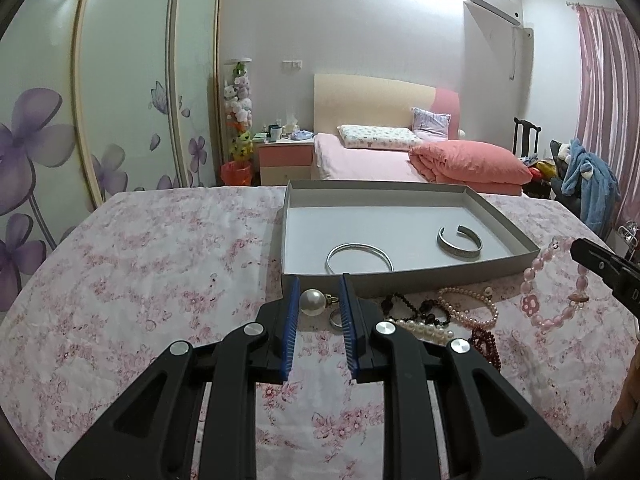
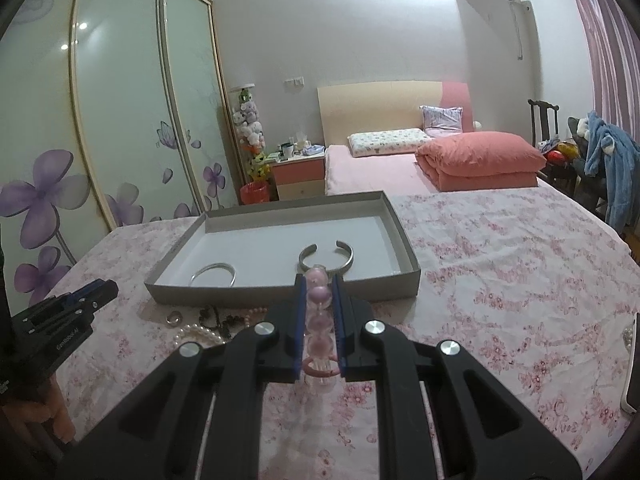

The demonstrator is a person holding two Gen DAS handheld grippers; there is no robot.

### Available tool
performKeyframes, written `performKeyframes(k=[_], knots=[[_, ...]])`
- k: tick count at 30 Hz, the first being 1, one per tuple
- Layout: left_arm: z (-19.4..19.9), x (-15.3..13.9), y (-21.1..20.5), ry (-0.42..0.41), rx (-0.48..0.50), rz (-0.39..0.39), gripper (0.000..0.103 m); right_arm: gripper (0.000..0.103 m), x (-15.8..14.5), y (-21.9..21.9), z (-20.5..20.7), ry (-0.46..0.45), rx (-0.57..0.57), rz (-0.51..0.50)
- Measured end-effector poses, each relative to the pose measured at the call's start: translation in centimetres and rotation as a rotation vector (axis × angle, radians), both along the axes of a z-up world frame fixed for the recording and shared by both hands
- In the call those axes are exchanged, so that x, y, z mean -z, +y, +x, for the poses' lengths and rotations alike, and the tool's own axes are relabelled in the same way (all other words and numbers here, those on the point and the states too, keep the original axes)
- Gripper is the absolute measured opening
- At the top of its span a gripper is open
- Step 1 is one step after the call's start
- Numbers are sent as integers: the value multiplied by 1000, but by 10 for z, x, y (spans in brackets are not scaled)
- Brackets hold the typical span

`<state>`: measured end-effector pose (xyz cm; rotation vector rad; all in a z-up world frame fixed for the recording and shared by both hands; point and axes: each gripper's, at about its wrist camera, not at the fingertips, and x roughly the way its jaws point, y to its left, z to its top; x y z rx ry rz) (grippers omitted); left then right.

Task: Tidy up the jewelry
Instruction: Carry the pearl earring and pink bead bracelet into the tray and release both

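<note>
A shallow grey box (image 1: 404, 282) (image 2: 280, 298) lies on the floral cloth and holds a thin silver bangle (image 1: 359, 258) (image 2: 213, 275) and an open silver cuff (image 1: 459, 243) (image 2: 326, 258). My left gripper (image 1: 320, 292) is open, its fingers either side of a large pearl earring (image 1: 312, 302), with a silver ring (image 1: 335, 320) (image 2: 174, 317) beside it. My right gripper (image 2: 319, 284) is shut on a pink bead bracelet (image 2: 319, 300) (image 1: 554, 286), held above the cloth just before the box. Pearl strands (image 1: 468, 308) and dark bead strings (image 1: 416, 310) lie in a heap in front of the box.
The floral-covered table (image 1: 140, 280) runs left and right of the box. Behind it are a pink bed (image 1: 372, 160), a nightstand (image 1: 286, 158), sliding wardrobe doors (image 1: 120, 100) and a chair with blue clothing (image 1: 588, 180).
</note>
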<state>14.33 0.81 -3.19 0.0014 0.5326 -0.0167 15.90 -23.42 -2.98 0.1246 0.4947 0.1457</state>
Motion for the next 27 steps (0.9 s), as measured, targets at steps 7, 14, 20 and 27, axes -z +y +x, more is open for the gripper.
performKeyframes(k=[7,14,20,27], knots=[[4,-7,-5,-24,2,4,21,13,-14,6,2,-59,3,-9],[18,-14,-13,-47,-1,1,21,13,-25,15,12,-111,2,-23],[36,-22,-17,-68,-4,-10,21,13,-30,19,32,-130,4,-14],[63,-21,-25,-72,6,0,21,13,-29,25,66,-125,10,-11]])
